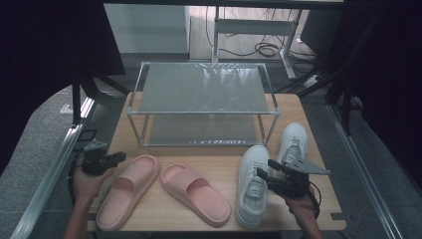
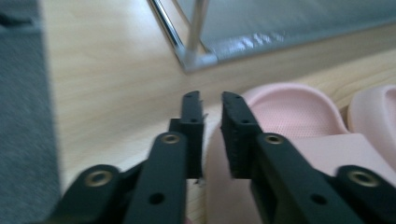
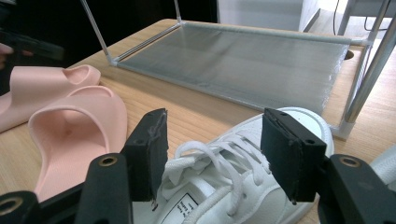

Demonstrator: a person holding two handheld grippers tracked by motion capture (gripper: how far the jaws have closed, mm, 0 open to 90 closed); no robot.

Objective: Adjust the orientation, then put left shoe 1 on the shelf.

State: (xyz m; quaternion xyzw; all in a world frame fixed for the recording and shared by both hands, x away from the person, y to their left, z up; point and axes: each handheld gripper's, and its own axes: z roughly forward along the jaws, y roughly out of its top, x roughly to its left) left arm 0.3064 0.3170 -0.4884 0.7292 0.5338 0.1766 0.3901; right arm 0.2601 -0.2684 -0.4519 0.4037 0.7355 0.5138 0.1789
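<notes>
The left gripper point(image 1: 115, 158) sits at the near left of the desk, its fingers point(image 2: 238, 135) a narrow gap apart with nothing pressed between them, just at the 9 o'clock edge of a pink slipper point(image 1: 128, 191). The right gripper point(image 1: 263, 170) hangs over a white sneaker point(image 1: 251, 185), fingers point(image 3: 289, 151) spread wide on either side of the laces without touching.

The wooden desk point(image 1: 219, 159) carries two pink slippers, the second slipper point(image 1: 196, 194) lying at its middle, and two white sneakers, the second sneaker point(image 1: 293, 142) at 1 o'clock from the first. A metal shoe rack point(image 1: 201, 102) with two shelves stands at 12 o'clock. Beyond it lie a grey floor point(image 1: 45, 134), table legs and cables point(image 1: 263, 49), with dark curtains at both sides.
</notes>
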